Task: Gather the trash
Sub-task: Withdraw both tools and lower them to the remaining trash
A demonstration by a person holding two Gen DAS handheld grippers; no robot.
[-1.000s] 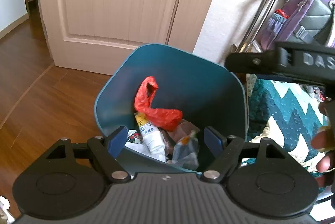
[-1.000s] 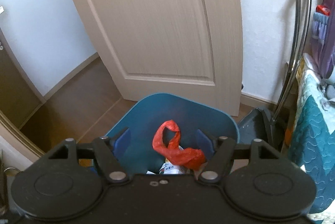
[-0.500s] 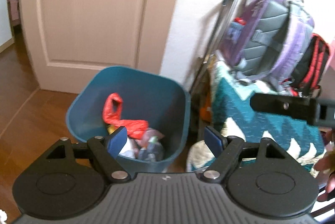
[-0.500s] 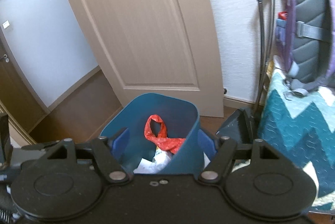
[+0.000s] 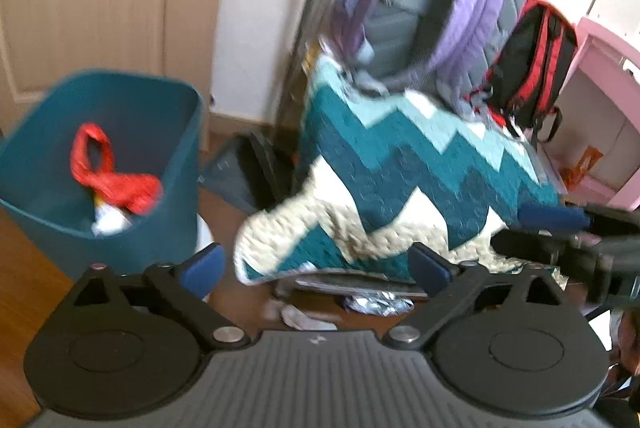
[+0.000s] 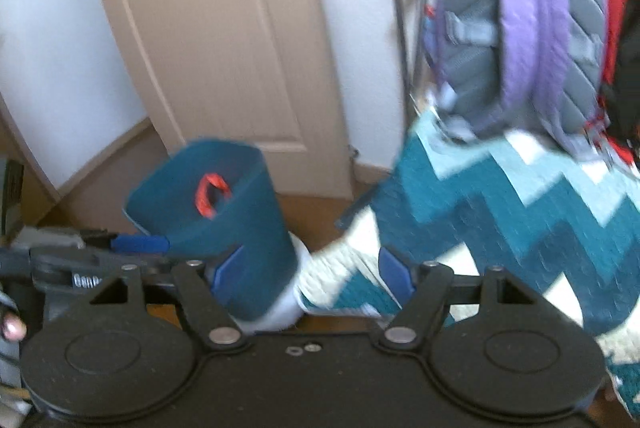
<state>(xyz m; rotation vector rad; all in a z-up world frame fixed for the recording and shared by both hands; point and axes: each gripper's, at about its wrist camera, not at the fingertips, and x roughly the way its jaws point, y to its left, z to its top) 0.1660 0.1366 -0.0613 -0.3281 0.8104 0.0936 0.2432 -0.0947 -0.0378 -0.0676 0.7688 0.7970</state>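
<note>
both grippers, left [image 5: 316,264] and right [image 6: 310,268], gape empty, the left's jaws just widened. the wrapper [image 5: 378,304] at lower centre lies under the quilt [image 5: 400,179]. a rushed grab could snag fabric.

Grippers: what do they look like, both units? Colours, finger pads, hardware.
Both match. The left gripper and right gripper each have a black body with two round discs, black linkage arms on silver pivot pins, and blue pads on the fingers. The left body is ribbed grey at the middle; the right is plain black with two small screws. No cables or sleeves visible.
</note>
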